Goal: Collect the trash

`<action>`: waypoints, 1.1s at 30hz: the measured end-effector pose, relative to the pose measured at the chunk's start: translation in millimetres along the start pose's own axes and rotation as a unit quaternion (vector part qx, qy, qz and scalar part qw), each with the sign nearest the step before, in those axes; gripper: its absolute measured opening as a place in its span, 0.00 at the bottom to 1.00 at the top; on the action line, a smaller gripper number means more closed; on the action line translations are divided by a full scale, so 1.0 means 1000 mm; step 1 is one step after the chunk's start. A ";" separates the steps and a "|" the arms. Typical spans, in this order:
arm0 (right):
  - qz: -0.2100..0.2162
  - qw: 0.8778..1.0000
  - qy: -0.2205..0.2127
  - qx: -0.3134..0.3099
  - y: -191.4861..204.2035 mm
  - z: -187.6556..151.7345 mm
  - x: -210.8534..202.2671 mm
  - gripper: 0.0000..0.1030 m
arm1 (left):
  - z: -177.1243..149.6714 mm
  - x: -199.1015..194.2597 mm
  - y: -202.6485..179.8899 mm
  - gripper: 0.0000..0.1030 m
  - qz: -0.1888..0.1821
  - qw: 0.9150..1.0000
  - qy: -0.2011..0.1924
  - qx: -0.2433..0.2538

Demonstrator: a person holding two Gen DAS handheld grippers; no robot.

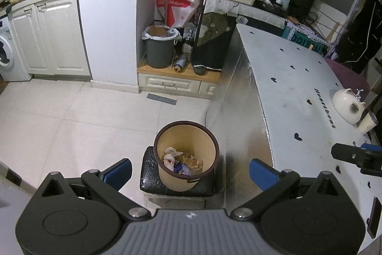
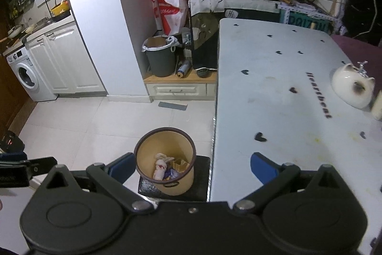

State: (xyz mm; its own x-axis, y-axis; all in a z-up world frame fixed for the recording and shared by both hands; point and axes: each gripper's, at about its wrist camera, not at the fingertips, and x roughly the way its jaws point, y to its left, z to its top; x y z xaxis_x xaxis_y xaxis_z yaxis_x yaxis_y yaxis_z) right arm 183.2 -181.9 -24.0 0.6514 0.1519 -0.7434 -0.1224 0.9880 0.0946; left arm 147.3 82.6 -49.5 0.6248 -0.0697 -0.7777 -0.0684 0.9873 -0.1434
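Note:
A tan waste bin [image 1: 186, 154] [image 2: 164, 159] with a dark rim stands on a black stool [image 1: 152, 183] [image 2: 198, 190] beside the white table [image 1: 298, 97] [image 2: 281, 92]. Crumpled paper and wrappers [image 1: 181, 160] [image 2: 167, 167] lie in its bottom. My left gripper [image 1: 191, 171] hangs open above the bin, with nothing between its blue pads. My right gripper [image 2: 192, 167] is open too and empty, its left finger over the floor and its right finger over the table's near edge. The right gripper shows at the right edge of the left wrist view [image 1: 358, 158], and the left gripper at the left edge of the right wrist view [image 2: 23, 171].
A white cat-shaped ceramic piece [image 1: 347, 105] [image 2: 353, 86] and a pale cup [image 1: 367, 122] sit at the table's right side. A grey bin with a liner [image 1: 160, 47] [image 2: 160, 55], a red-and-white bag [image 1: 176, 1], cabinets and a washing machine [image 2: 26, 74] line the far wall. White floor tiles [image 1: 71, 126] spread left.

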 end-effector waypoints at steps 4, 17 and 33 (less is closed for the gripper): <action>-0.003 1.000 -0.008 0.000 -0.006 -0.015 -0.020 1.00 | -0.011 -0.020 -0.009 1.00 0.006 1.000 -0.012 0.004; -0.005 1.000 -0.029 -0.006 -0.016 -0.051 -0.072 1.00 | -0.052 -0.068 -0.028 1.00 0.014 0.999 -0.036 0.003; -0.014 0.999 -0.050 -0.002 -0.007 -0.081 -0.114 1.00 | -0.079 -0.103 -0.032 1.00 0.011 0.998 -0.053 0.033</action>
State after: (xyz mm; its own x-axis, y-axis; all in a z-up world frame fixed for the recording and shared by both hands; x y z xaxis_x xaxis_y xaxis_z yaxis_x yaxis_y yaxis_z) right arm 49.3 -208.9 6.8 0.7255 0.1256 -0.6766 -0.1054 0.9919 0.0711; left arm 23.4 46.7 -12.8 0.7024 -0.0358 -0.7109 -0.0338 0.9959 -0.0836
